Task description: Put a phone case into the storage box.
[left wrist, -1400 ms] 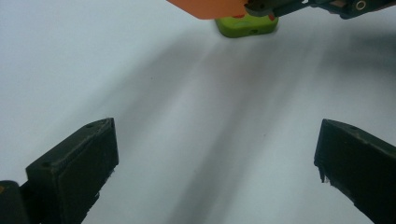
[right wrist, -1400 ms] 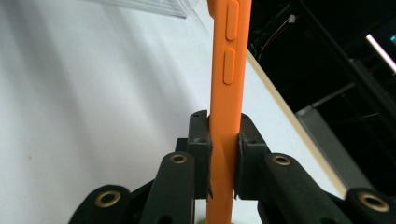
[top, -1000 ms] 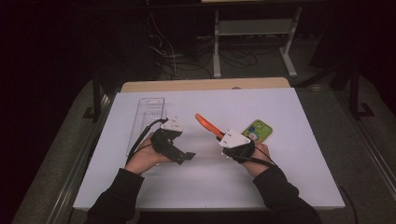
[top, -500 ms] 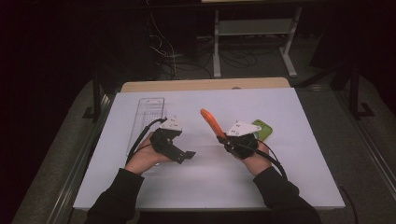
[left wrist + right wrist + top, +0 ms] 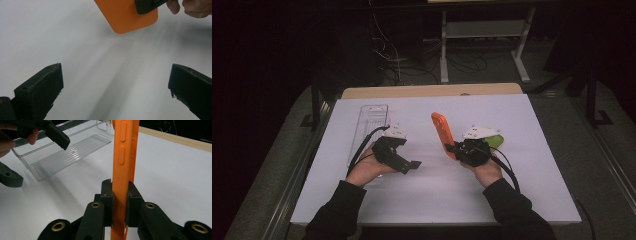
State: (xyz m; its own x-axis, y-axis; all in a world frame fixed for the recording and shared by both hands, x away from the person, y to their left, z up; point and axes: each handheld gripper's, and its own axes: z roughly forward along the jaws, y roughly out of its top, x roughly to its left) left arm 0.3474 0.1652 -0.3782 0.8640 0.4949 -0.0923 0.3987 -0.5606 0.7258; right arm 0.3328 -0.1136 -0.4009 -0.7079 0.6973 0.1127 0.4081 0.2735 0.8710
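Dark room, white table [image 5: 532, 200]

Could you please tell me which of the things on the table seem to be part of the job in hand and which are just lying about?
Probably in the job:
- orange phone case, clamped in the right hand-held gripper
- clear plastic tray, likely where it goes
- left hand-held gripper, open, holding nothing

Lying about:
- green item behind the right hand, too hidden to name
- white table cover

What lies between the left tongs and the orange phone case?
Only bare white table, seen in the high view, separates the left tongs from the orange phone case.
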